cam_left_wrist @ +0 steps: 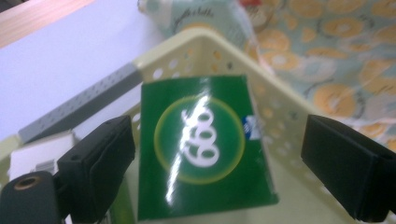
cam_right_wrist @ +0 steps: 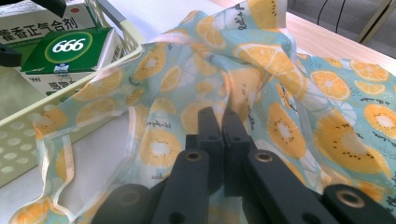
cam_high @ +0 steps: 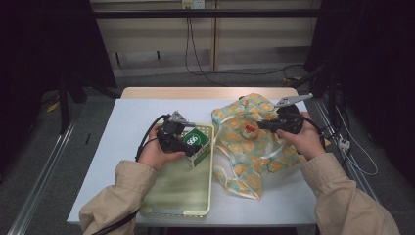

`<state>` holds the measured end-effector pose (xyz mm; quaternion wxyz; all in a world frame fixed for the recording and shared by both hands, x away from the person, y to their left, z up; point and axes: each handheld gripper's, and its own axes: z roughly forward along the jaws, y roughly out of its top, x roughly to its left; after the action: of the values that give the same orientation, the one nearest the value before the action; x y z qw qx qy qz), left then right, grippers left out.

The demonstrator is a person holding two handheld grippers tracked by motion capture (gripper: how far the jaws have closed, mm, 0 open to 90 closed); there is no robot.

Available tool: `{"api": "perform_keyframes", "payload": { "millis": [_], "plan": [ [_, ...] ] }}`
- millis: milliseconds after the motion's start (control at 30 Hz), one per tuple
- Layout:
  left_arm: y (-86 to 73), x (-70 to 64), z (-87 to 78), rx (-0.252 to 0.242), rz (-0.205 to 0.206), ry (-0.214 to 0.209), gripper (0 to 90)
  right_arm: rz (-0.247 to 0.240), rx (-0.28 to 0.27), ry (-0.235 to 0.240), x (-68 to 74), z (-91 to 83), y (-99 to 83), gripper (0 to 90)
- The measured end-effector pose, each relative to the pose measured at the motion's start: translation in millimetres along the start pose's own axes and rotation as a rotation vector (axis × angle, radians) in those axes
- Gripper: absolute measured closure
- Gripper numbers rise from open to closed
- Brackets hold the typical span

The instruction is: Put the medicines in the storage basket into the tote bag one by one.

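The green box (cam_high: 195, 140) stands in the far corner of the pale yellow basket (cam_high: 186, 208) on the counter (cam_high: 132, 117). The left tool (cam_high: 188, 142) is over the basket, its jaws spread wide on both sides of this box without touching it. Just beside the basket lies the orange-print bag (cam_high: 244, 152). The right tool (cam_right_wrist: 222, 122) has its jaws pressed together, pinching a fold of the bag.

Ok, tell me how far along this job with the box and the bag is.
Done, it seems: the green 666 box stands inside the pale yellow basket, with the left gripper open around it, jaws apart on either side. In hand: the right gripper is shut on the orange-print bag, pinching its fabric. Left: probably whatever remains in the bag, such as the small red-topped item showing at its folds.
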<state>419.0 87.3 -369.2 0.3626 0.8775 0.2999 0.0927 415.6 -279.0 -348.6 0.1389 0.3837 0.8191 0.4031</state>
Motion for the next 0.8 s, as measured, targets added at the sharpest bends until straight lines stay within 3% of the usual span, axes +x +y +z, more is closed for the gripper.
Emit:
{"api": "perform_keyframes", "payload": {
  "millis": [433, 567, 667, 733, 800],
  "plan": [
    [-12.9, -0.5, 13.2, 0.042, 0.008, 0.022, 8.9, 0.013, -0.012, -0.011, -5.2, -9.7, -5.5, 89.8],
    [-16.2, -0.5, 17.9, 0.061, 0.011, 0.004, 8.5, 0.020, -0.013, -0.017, -8.2, -11.1, -7.1, 89.8],
    [-18.4, -1.3, 20.6, 0.065, 0.006, 0.015, 8.2, 0.025, -0.014, -0.020, -10.2, -12.2, -7.1, 89.8],
    [-19.6, -3.3, 21.8, 0.069, 0.008, 0.045, 8.0, 0.028, -0.017, -0.022, -10.6, -12.6, -6.5, 89.8],
    [-21.0, -1.9, 22.6, 0.072, 0.012, 0.027, 8.1, 0.025, -0.016, -0.023, -11.1, -13.2, -5.9, 89.8]
  ]
}}
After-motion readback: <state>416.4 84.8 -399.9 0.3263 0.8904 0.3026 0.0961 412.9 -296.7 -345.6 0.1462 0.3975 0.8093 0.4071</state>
